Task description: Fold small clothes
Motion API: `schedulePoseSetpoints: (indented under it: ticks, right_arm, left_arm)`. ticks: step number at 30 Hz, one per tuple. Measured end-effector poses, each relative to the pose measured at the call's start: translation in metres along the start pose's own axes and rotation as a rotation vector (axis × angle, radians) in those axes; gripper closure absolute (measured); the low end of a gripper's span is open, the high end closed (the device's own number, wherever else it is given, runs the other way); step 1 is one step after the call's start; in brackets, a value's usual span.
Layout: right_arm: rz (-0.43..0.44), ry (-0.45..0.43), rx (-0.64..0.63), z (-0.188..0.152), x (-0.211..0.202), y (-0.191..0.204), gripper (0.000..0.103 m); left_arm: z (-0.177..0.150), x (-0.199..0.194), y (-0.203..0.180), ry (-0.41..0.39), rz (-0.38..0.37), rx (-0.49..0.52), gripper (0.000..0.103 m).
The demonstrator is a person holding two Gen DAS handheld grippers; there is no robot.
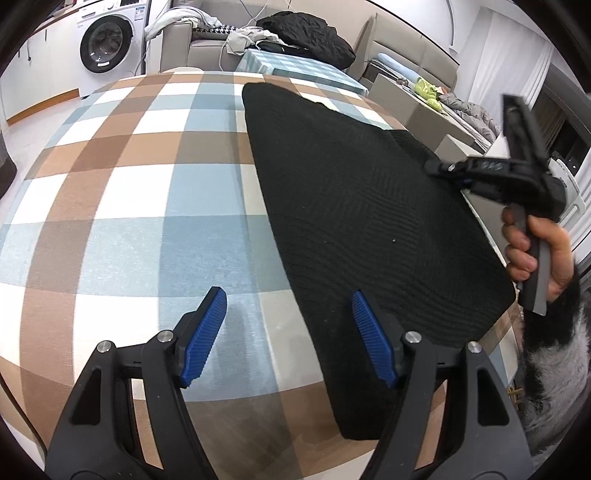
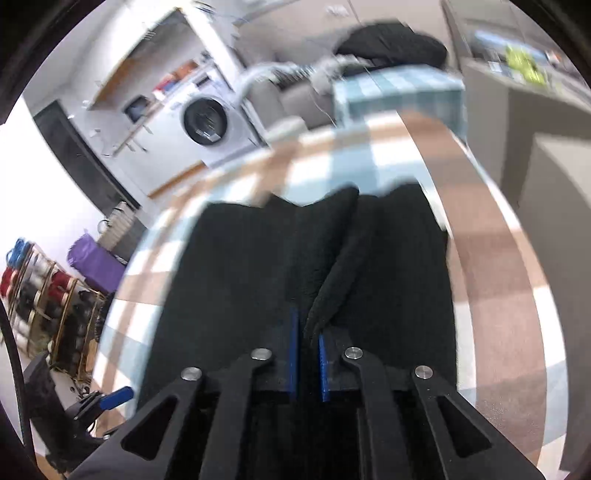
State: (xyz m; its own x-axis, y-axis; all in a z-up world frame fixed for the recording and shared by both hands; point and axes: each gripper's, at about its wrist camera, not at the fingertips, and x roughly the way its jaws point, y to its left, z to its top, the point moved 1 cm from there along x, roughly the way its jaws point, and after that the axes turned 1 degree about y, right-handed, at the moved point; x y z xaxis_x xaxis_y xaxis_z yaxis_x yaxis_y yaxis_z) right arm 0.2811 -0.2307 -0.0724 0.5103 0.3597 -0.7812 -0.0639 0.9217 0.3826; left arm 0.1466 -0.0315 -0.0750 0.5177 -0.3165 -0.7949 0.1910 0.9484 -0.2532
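Note:
A black knitted garment [image 1: 351, 221] lies flat on the checked tablecloth [image 1: 129, 184], on the right half of the table. My left gripper [image 1: 288, 306] is open and empty just above the cloth, its right pad over the garment's near left edge. My right gripper [image 1: 430, 168] shows in the left wrist view at the garment's right edge. In the right wrist view, which is blurred, the right gripper [image 2: 306, 325] is shut on a raised fold of the black garment [image 2: 240, 277].
A washing machine [image 1: 107, 40] stands at the back left. A sofa with a black coat [image 1: 306, 33] and clothes lies behind the table. A grey cabinet [image 1: 417, 107] stands at the right. A shoe rack [image 2: 44, 306] shows at the left in the right wrist view.

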Motion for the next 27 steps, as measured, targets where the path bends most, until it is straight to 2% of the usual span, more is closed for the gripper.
schedulePoseSetpoints:
  ticks: [2, 4, 8, 12, 14, 15, 16, 18, 22, 24, 27]
  right_arm:
    - [0.015, 0.048, 0.044, -0.005, 0.005, -0.011, 0.085]
    - [0.058, 0.058, 0.045, -0.017, -0.003, -0.013, 0.078]
    - [0.121, 0.095, 0.013, -0.059, -0.029, -0.010, 0.073]
    - [0.160, 0.110, -0.004, -0.111, -0.059, -0.005, 0.073]
    - [0.166, 0.075, -0.007, -0.128, -0.076, -0.005, 0.073]
    - [0.165, 0.068, -0.005, -0.132, -0.079, -0.006, 0.073]
    - [0.150, 0.054, -0.007, -0.137, -0.081, -0.006, 0.081]
    - [0.126, 0.054, -0.003, -0.140, -0.082, -0.006, 0.089]
    - [0.147, 0.009, 0.005, -0.137, -0.094, -0.010, 0.088]
    - [0.133, -0.041, 0.007, -0.138, -0.111, -0.017, 0.083]
    - [0.075, -0.111, 0.032, -0.133, -0.128, -0.030, 0.056]
  left_arm:
    - [-0.001, 0.002, -0.003, 0.003, 0.005, 0.006, 0.034]
    - [-0.002, 0.003, -0.005, 0.007, 0.004, 0.014, 0.034]
    - [-0.007, 0.003, -0.009, 0.022, -0.008, 0.030, 0.034]
    - [-0.012, 0.002, -0.013, 0.038, -0.009, 0.055, 0.034]
    - [-0.015, 0.001, -0.014, 0.041, -0.010, 0.060, 0.034]
    - [-0.016, 0.001, -0.013, 0.044, -0.014, 0.058, 0.034]
    - [-0.017, 0.000, -0.012, 0.045, -0.016, 0.056, 0.034]
    - [-0.018, -0.001, -0.011, 0.039, -0.022, 0.053, 0.034]
    - [-0.016, 0.000, -0.012, 0.044, -0.030, 0.047, 0.034]
    - [-0.013, 0.002, -0.012, 0.044, -0.037, 0.031, 0.034]
    - [-0.005, 0.009, -0.015, 0.031, -0.037, 0.020, 0.034]
